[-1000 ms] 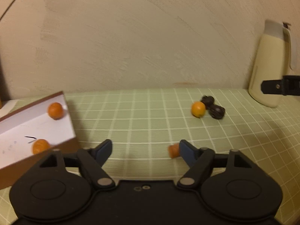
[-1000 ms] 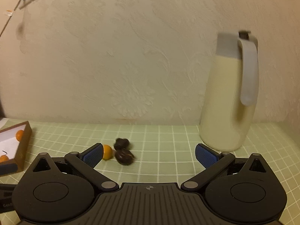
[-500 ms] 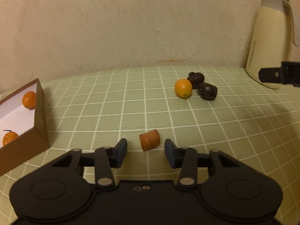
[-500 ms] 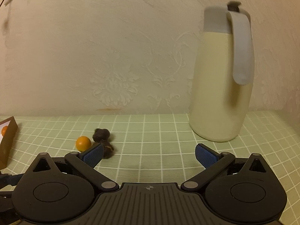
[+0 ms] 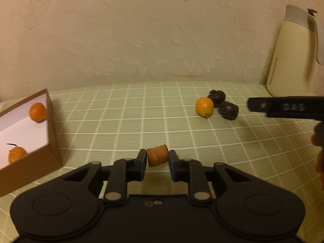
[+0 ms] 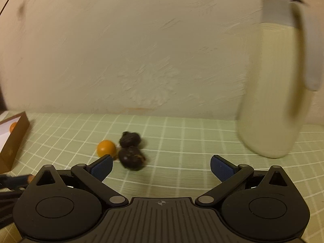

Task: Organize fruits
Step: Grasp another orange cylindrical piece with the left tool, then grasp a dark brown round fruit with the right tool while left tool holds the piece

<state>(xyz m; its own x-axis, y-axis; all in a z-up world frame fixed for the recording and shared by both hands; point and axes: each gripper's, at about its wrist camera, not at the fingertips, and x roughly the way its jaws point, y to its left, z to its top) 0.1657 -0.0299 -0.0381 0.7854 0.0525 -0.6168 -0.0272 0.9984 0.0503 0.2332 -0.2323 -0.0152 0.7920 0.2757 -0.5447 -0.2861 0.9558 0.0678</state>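
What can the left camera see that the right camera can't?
Only the left camera shows the left tool pinching a small orange chunk, plus a second orange low in the box.

Only the right camera shows the right tool open wide with nothing between its blue pads.

Both show the brown box with an orange inside, the loose orange beside two dark fruits, the cream jug and the green checked cloth.

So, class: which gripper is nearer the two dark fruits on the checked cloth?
Right. The right gripper is open just in front of the dark fruits, its near finger beside them. The left gripper sits well back, shut on an orange-brown piece.
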